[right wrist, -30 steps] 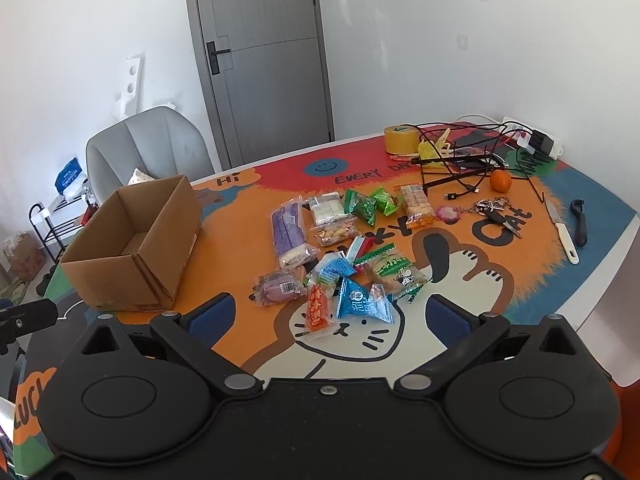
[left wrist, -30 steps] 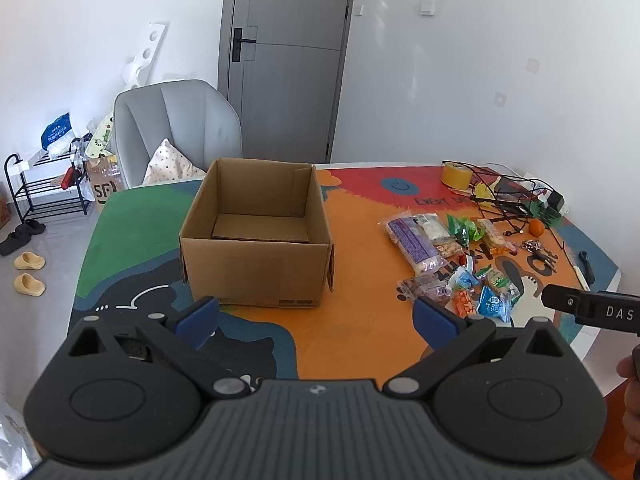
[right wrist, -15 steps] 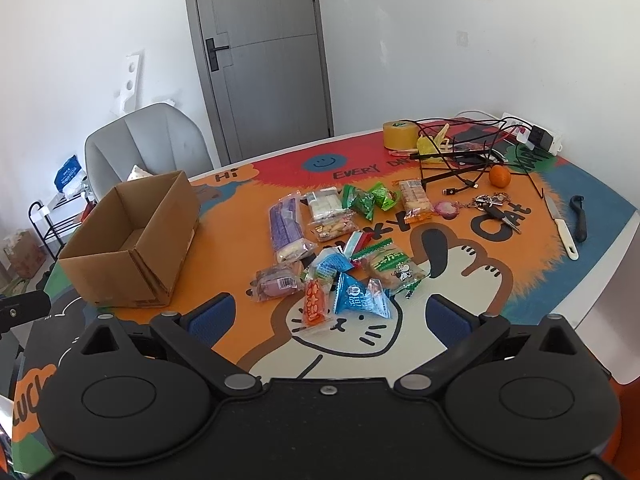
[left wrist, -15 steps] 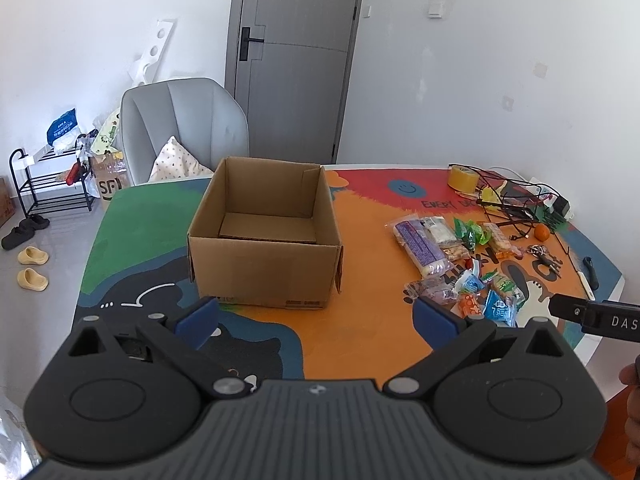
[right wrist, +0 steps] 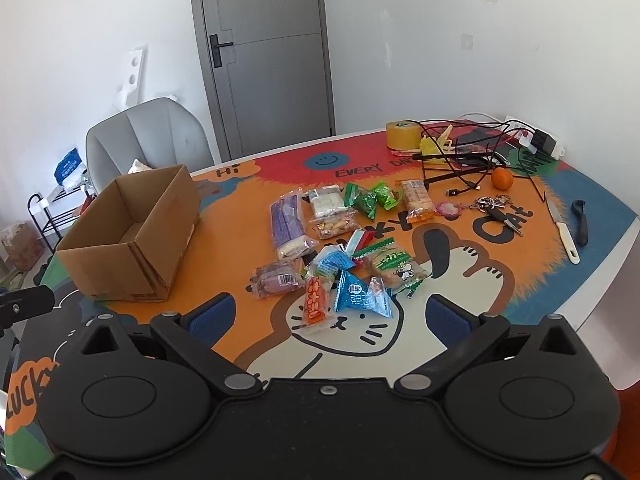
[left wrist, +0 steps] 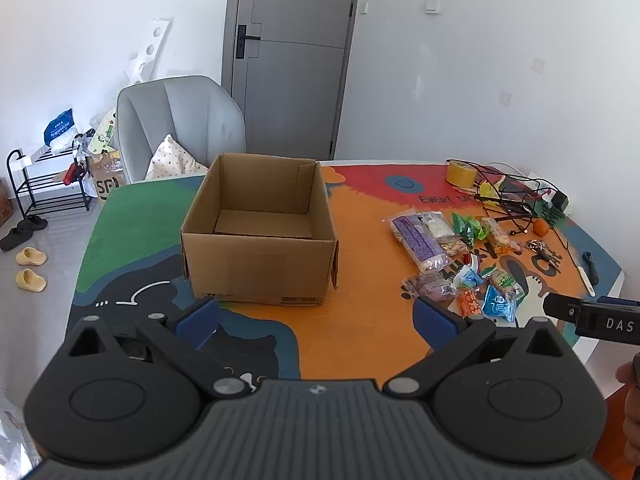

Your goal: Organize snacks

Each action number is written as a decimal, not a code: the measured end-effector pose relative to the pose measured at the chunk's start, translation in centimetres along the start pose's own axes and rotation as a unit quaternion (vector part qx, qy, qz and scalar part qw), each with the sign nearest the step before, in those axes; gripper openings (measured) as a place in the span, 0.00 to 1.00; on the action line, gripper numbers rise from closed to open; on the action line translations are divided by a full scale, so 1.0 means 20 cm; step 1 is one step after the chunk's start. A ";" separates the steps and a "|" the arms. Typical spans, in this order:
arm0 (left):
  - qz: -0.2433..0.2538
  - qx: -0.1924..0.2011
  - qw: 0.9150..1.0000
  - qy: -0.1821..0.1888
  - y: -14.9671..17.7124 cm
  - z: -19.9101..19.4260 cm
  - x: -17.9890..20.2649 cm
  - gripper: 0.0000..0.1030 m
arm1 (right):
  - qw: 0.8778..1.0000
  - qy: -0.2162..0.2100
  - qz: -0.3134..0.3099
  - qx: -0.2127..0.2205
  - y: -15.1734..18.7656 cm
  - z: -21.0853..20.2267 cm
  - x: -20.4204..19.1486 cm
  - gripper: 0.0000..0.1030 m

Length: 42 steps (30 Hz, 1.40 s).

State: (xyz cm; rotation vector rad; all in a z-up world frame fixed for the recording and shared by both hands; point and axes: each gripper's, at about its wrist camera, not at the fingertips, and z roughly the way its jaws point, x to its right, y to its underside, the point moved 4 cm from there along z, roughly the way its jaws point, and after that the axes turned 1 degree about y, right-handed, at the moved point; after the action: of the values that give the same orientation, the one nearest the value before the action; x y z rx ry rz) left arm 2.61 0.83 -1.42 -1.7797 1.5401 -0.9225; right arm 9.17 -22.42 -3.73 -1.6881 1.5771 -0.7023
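Note:
An open, empty cardboard box (left wrist: 260, 236) stands on the colourful table mat; it also shows in the right wrist view (right wrist: 128, 236) at the left. Several snack packets (right wrist: 344, 240) lie in a loose pile on the orange part of the mat, right of the box; they show in the left wrist view (left wrist: 452, 260) too. My left gripper (left wrist: 316, 320) is open and empty, held above the near table edge in front of the box. My right gripper (right wrist: 328, 320) is open and empty, just short of the blue triangular packet (right wrist: 360, 296).
A yellow tape roll (right wrist: 402, 135), tangled black cables (right wrist: 472, 148), an orange (right wrist: 502, 179), keys (right wrist: 496, 208), a knife (right wrist: 564, 232) and a peeler (right wrist: 582, 222) lie at the table's far right. A grey chair (left wrist: 180, 124) stands behind the table. A shoe rack (left wrist: 44, 184) stands at the left.
Both grippers have drawn back and risen a little, so the box and snacks look slightly farther off. Both stay open and empty.

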 end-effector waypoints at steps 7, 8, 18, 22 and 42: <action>0.026 0.018 0.999 -0.009 0.00 0.05 0.09 0.99 | 1.000 0.009 0.008 -0.006 0.02 0.10 0.03 1.00; 0.026 0.020 0.999 -0.009 0.00 0.07 0.09 0.99 | 1.000 0.005 0.008 -0.011 0.03 0.11 0.04 1.00; 0.004 0.007 1.000 -0.004 0.00 0.23 0.14 0.99 | 1.000 0.006 0.015 -0.018 0.06 0.22 0.10 1.00; 0.001 0.010 1.000 -0.002 -0.01 0.28 0.17 0.99 | 1.000 -0.006 0.026 -0.009 0.05 0.25 0.15 1.00; 0.009 -0.035 0.998 0.044 0.01 0.60 0.39 0.97 | 0.998 -0.026 0.054 -0.010 0.08 0.44 0.33 0.99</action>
State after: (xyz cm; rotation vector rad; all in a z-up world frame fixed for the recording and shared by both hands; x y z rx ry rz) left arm 12.95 -6.99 -7.56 -1.7911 1.6591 -0.9603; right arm 15.87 -27.78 -10.73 -1.6103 1.6307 -0.5849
